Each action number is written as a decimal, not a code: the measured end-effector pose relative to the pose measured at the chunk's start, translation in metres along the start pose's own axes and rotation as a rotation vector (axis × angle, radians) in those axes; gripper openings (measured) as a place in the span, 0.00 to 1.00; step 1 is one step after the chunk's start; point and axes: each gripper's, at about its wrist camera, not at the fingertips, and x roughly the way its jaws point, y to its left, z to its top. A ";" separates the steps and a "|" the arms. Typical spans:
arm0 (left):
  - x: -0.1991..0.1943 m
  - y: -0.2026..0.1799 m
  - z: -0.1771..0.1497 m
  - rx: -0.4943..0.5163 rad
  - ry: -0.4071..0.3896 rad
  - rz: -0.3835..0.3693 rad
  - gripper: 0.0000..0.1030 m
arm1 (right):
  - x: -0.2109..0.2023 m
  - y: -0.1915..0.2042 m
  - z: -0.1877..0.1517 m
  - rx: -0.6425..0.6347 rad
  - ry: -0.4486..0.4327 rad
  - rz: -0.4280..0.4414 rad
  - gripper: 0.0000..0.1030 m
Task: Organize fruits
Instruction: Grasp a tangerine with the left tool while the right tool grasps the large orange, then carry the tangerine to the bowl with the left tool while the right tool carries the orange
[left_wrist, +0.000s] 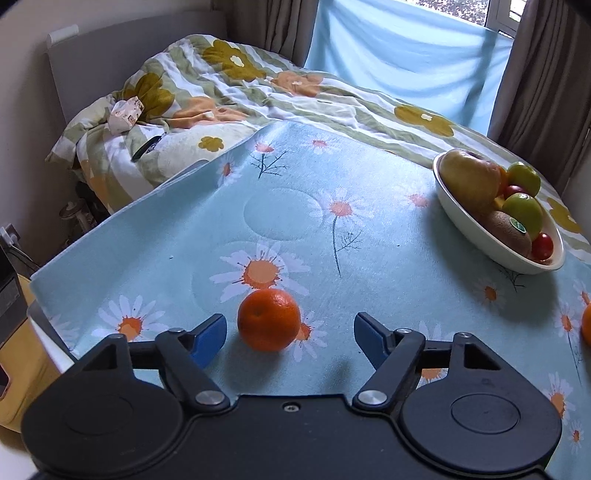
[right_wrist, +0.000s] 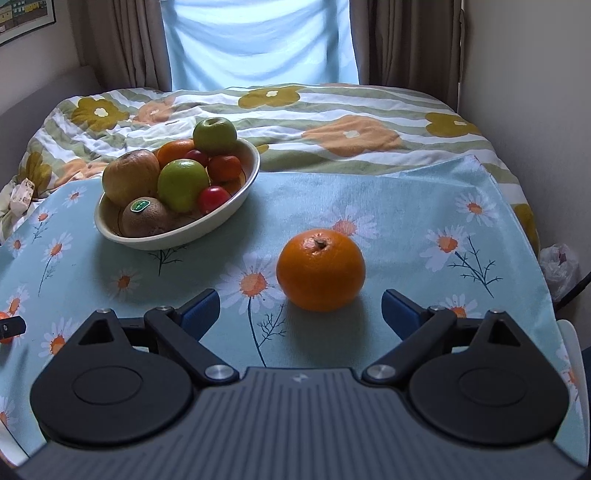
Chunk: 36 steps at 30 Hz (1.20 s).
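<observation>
Both tongs stand wide, holding nothing. The left gripper has a tangerine just ahead of it, sitting nearer its left pad than its right, not touching either. The right gripper faces an orange just ahead of its tips and a little right of its middle, also untouched. The bowl, already heaped with apples, a kiwi and small red fruit, lies far ahead and to the left of the right gripper, and ahead to the right of the left one.

The likely trouble is off-centre closing: on the left, one pad would meet the tangerine first and roll it across the cloth instead of pinching it. The cloth looks to be laid over soft bedding, so a downward push may sink it and tip the fruit away. The bowl is piled high; a round fruit dropped on top could roll off or knock another out.
</observation>
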 end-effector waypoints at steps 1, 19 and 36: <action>0.001 0.000 0.000 -0.004 0.002 0.000 0.69 | 0.002 0.000 0.000 0.000 0.000 -0.002 1.00; 0.003 0.008 0.003 0.010 0.004 0.001 0.38 | 0.029 0.004 0.008 -0.023 -0.003 -0.054 0.92; -0.016 0.007 0.005 0.020 -0.011 -0.014 0.38 | 0.023 -0.004 0.016 0.026 -0.023 -0.039 0.74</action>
